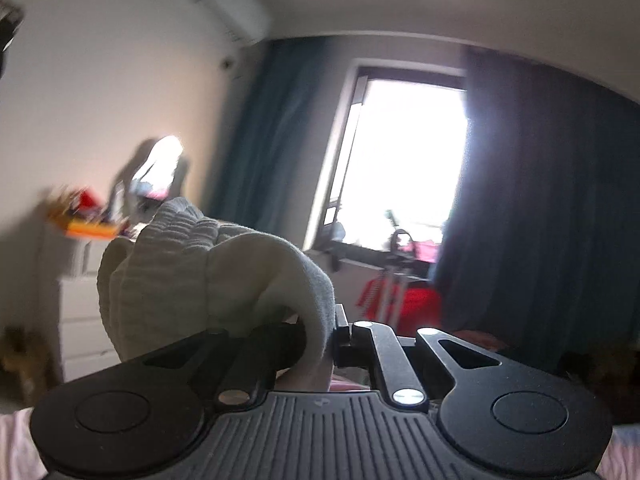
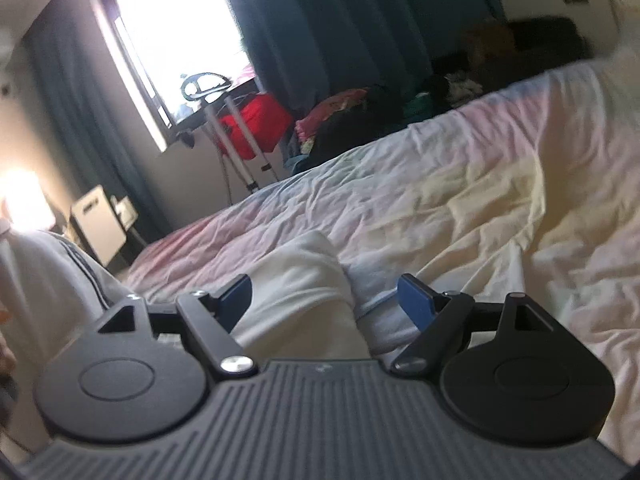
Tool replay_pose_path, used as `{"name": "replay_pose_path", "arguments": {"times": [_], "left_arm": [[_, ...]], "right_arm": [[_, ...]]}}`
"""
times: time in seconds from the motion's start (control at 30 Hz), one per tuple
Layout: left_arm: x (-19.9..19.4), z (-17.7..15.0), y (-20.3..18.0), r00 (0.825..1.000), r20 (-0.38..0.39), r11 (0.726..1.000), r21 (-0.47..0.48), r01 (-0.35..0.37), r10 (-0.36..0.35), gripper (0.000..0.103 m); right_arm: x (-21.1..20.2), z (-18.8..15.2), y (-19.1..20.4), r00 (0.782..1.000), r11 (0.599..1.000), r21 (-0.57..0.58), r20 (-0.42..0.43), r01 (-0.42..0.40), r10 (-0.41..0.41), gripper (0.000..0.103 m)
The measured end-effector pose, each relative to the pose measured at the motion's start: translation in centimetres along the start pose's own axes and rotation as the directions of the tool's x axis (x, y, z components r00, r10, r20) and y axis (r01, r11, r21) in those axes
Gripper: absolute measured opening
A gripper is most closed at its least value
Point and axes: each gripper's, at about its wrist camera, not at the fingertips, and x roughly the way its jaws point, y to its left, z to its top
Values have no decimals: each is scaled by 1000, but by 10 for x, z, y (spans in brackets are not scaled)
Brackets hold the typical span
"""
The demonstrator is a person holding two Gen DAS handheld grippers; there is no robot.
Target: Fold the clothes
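A bedroom, seen from two hand-held tongs. The left tongs (image 1: 334,332) are pressed together on a pale grey garment (image 1: 208,272), pinching a bunched fold of it. The ribbed hem or cuff bulges up at about 10 o'clock from the pinch, and the rest of the cloth drops out of sight below the tool. These tongs point level, toward a bright window (image 1: 400,160) with dark teal curtains (image 1: 540,200) beside it. The view is blurred.

The right tongs (image 2: 326,300) are spread wide, holding nothing. A cream-white piece of clothing (image 2: 300,280) lies between their blue pads (image 2: 416,300) without either pad pressing on it. It rests on the bed (image 2: 460,184), whose wrinkled pastel cover runs away toward 1 o'clock. I cannot tell whether this cloth is the same garment the left tongs hold. At 9 o'clock stands a person's leg in grey trousers with a dark stripe (image 2: 80,272).

The step in hand looks like lifting the garment to spread it for folding. To do it well, the left pinch should hold firm, since a thick bunched fold can slip. The right tongs would best close on a matching corner or edge, not a middle bulge, so the cloth hangs flat between both tools. Raising both evenly and then laying it on the open stretch of bed would keep creases out.
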Motion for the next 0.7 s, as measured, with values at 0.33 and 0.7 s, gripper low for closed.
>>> {"name": "replay_pose_path", "arguments": {"times": [0.33, 0.7], "left_arm": [[-22, -132, -155, 970, -64, 906, 347, 242, -234, 9], [-35, -212, -177, 866, -333, 722, 483, 495, -372, 36]], "right_arm": [[6, 23, -63, 999, 981, 193, 43, 8, -16, 83], [22, 21, -87, 999, 960, 277, 16, -42, 39, 84]]}}
